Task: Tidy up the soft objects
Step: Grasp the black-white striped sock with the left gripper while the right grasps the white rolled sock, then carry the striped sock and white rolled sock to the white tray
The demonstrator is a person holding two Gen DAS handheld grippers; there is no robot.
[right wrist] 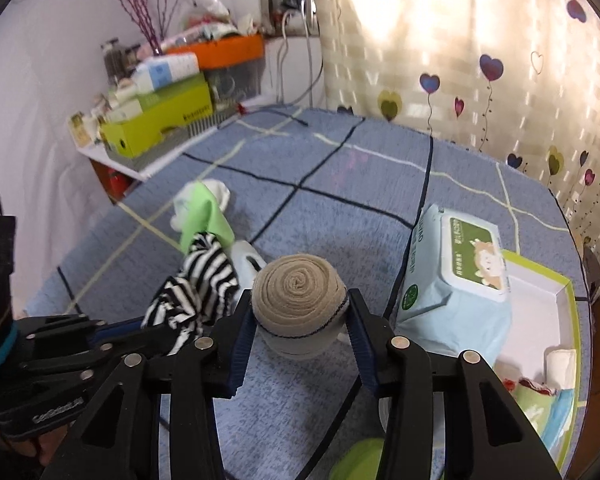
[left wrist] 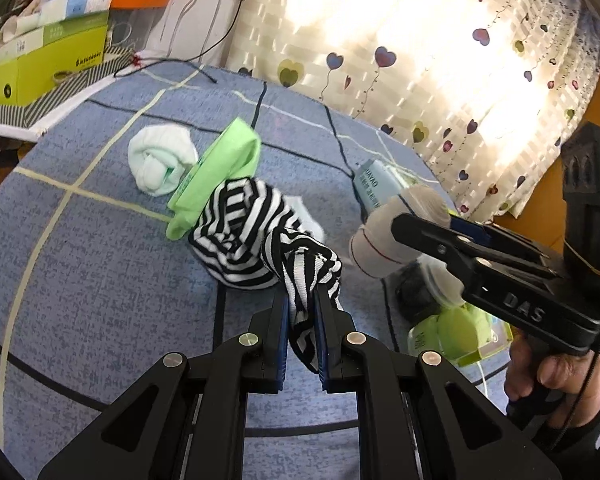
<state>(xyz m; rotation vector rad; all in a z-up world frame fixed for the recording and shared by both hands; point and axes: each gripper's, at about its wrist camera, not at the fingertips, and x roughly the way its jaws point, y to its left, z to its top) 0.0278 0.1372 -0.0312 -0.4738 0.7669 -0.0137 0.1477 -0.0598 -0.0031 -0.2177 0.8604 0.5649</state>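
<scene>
My left gripper [left wrist: 301,300] is shut on a black-and-white striped cloth [left wrist: 244,236], whose bulk trails on the blue checked bedspread [left wrist: 100,280]. It also shows in the right wrist view [right wrist: 198,292]. My right gripper [right wrist: 300,312] is shut on a rolled beige sock [right wrist: 298,300], held above the bedspread; the sock also shows in the left wrist view [left wrist: 388,236]. A green cloth [left wrist: 216,176] and a rolled white sock [left wrist: 160,164] lie beyond the striped cloth. Something white [left wrist: 306,216] peeks out behind the striped cloth.
A pale blue wet-wipes pack [right wrist: 452,280] lies right of the beige sock, beside a green-rimmed white box [right wrist: 556,304] holding small items. A lime ball [left wrist: 456,332] sits under the right gripper. Cluttered shelf with green boxes [right wrist: 160,124] at far left; heart-print curtain [right wrist: 500,80] behind.
</scene>
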